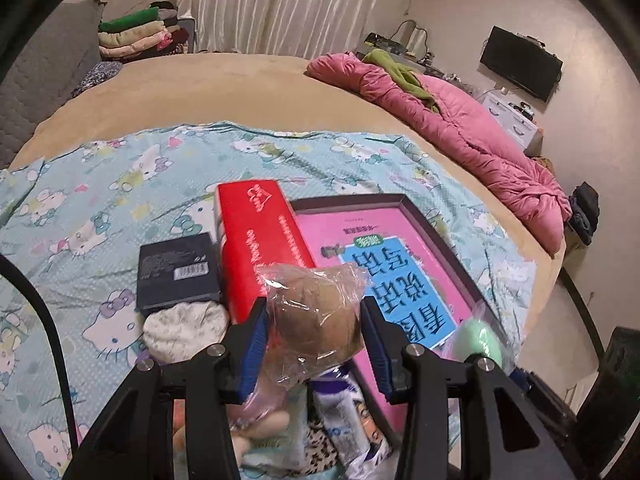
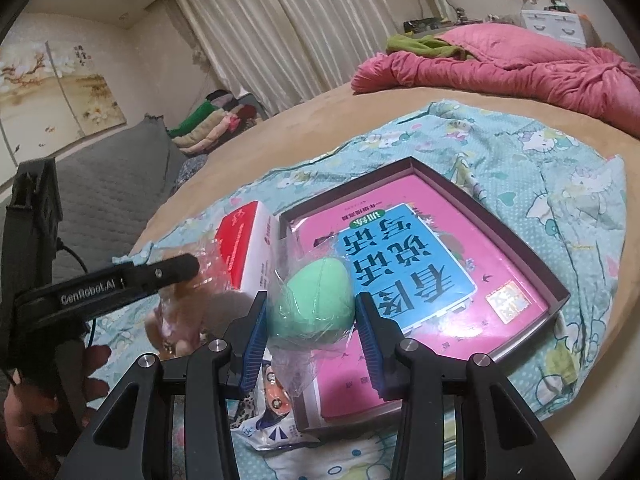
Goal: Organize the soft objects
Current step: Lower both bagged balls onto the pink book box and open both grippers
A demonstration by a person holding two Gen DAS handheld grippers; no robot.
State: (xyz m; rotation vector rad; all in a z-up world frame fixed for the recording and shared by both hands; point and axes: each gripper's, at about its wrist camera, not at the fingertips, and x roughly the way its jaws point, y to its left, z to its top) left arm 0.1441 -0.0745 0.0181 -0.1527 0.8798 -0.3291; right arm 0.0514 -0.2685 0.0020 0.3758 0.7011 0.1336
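Observation:
My left gripper [image 1: 314,334] is shut on a brown soft egg-shaped sponge in clear plastic wrap [image 1: 320,316], held above the bed. My right gripper [image 2: 310,316] is shut on a green soft sponge in clear wrap [image 2: 316,304], held just left of the dark tray [image 2: 520,236] that holds a pink and blue book [image 2: 404,264]. The green sponge shows blurred in the left wrist view [image 1: 478,338]. The left gripper's body shows in the right wrist view [image 2: 120,284].
A red and white box [image 1: 260,240], a dark small box [image 1: 178,270] and a white knitted item [image 1: 184,330] lie on the Hello Kitty sheet [image 1: 100,200]. Packets and soft toys [image 1: 344,432] lie below the grippers. A pink quilt [image 1: 460,120] lies at the bed's far side.

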